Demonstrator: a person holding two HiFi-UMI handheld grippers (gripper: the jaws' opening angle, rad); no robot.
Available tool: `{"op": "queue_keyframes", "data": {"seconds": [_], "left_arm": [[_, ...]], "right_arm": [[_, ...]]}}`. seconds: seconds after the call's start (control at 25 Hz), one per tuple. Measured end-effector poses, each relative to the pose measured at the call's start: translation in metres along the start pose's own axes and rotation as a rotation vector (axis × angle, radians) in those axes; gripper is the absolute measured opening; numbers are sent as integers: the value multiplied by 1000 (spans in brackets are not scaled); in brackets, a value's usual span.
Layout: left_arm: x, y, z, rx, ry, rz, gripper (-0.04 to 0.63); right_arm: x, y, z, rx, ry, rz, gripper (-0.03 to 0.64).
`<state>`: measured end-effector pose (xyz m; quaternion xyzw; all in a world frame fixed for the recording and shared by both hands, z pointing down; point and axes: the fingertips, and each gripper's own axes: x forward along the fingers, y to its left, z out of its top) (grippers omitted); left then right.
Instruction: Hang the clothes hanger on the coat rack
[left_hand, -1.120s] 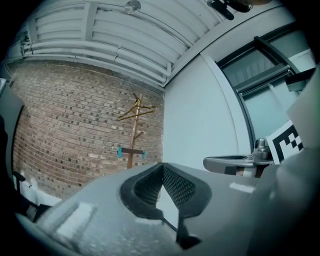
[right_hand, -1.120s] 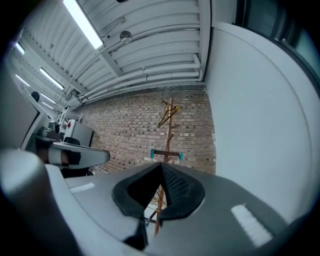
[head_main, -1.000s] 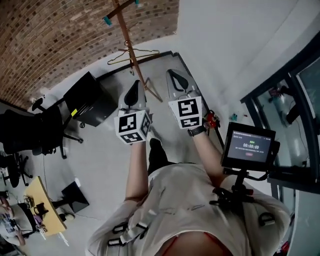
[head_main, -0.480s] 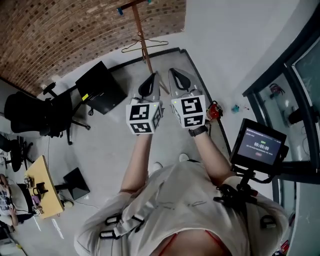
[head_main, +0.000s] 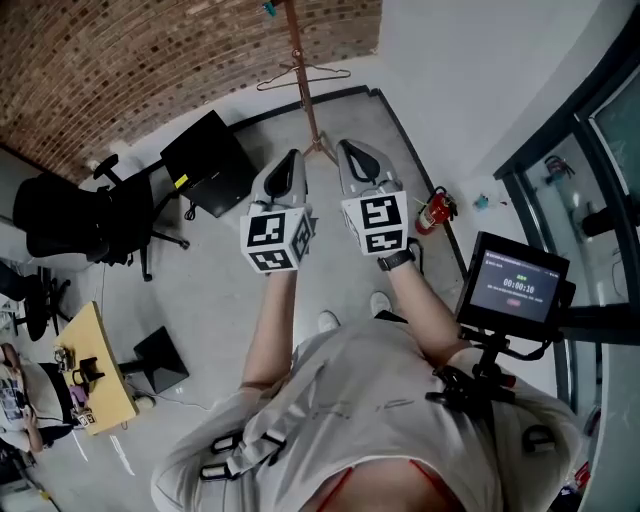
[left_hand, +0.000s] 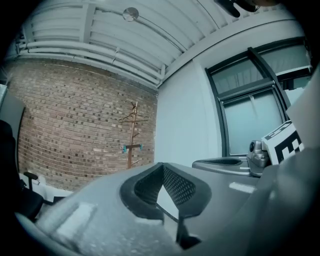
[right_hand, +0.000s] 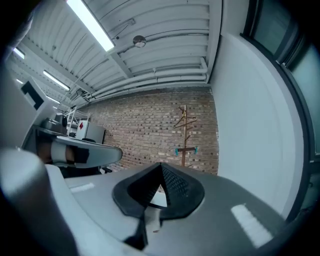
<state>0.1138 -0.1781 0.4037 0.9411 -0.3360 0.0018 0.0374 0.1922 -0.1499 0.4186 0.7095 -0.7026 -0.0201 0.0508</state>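
Observation:
A thin wire clothes hanger (head_main: 305, 73) hangs on the wooden coat rack (head_main: 308, 110), which stands on the floor near the corner of the brick wall. The rack (left_hand: 132, 142) and hanger (left_hand: 134, 118) also show far off in the left gripper view, and again as rack (right_hand: 184, 142) and hanger (right_hand: 185, 120) in the right gripper view. My left gripper (head_main: 289, 160) and right gripper (head_main: 350, 152) are side by side, pointing at the rack and well short of it. Both the left gripper (left_hand: 162, 167) and the right gripper (right_hand: 161, 167) are shut with nothing held.
A black cabinet (head_main: 210, 160) and a black office chair (head_main: 80, 215) stand to the left. A red fire extinguisher (head_main: 436, 210) sits by the right wall. A small screen (head_main: 512, 290) is mounted at my right. A wooden desk (head_main: 85, 385) is at lower left.
The rack now sits higher and smaller in the head view, so I am farther from it. The grippers stay side by side and shut. The hanger stays on the rack.

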Motion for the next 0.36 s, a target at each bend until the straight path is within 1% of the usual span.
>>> {"op": "queue_keyframes", "data": {"seconds": [0.2,0.36], "left_arm": [[2,-11,-6,0,1,-29,0],[-18,0,-19,-11,13,-15,0]], "right_arm": [[-5,-5,2,-6,-12,-26,6],[-13,20,-6,29,7,-15,6]]}}
